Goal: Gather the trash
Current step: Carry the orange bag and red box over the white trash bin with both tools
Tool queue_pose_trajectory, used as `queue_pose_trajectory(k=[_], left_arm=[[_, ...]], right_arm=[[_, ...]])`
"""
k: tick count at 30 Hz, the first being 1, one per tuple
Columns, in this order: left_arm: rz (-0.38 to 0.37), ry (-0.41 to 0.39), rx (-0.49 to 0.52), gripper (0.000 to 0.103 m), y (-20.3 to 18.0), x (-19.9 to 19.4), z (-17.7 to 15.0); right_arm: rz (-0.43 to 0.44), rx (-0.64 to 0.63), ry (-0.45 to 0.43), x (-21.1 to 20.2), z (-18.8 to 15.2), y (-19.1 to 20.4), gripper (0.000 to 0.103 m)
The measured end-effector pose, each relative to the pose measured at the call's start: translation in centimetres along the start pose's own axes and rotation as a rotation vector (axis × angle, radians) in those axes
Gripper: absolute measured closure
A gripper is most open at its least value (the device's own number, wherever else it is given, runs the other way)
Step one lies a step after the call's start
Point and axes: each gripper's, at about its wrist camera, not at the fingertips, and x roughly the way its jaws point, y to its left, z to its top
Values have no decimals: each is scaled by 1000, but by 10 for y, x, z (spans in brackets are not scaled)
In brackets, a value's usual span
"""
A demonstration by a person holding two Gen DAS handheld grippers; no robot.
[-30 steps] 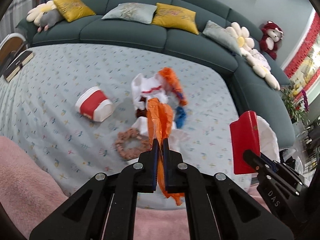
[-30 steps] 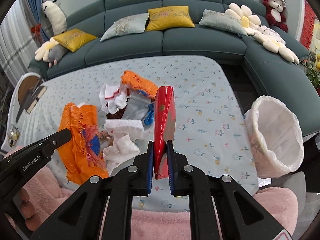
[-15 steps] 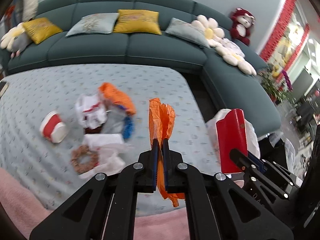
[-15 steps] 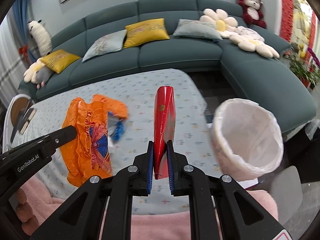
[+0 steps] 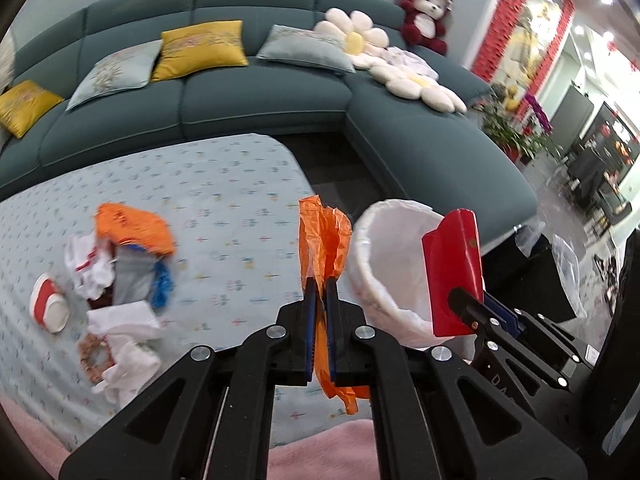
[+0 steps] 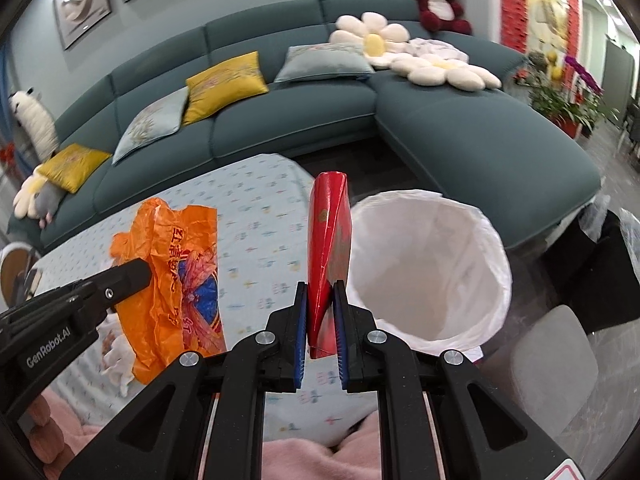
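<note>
Bin (image 6: 430, 276) mouth lies just ahead and to the right of my right jaws, its white liner gaping toward me, and that is the relation my coming move turns on. My right gripper (image 6: 322, 320) is clamped on a red box (image 6: 330, 248), whose long axis stands upright out of the jaws, its top edge level with the near rim of the bin. I judge a short carry forward and rightward would bring the box over the opening.

My left gripper (image 5: 319, 308) is pinched tight on an orange plastic bag (image 5: 322, 236), which sticks up above the jaws and trails limp below them. From these jaws the bin (image 5: 384, 264) sits ahead and to the right, with the right gripper (image 5: 476, 304) and its red box (image 5: 454, 272) in between; so my right hand is the nearer one and should probably drop first.

Behind and left of both jaws, the table (image 5: 224, 216) wears a pale patterned cloth, with a pile of wrappers (image 5: 124, 264) on it, not yet collected. A teal sofa (image 6: 304, 120) with cushions curves round the far side.
</note>
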Motion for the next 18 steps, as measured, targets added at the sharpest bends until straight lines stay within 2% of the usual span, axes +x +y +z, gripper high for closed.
queue_pose_trajectory(k=[5,18], left_arm=[[-19,19,45,99,-26,17,7],[-57,58,106,99,-69,57,19]], right_arm=[[-25,50,1,7,3,-30,91],[-76,125,16,29,8,-74,91]])
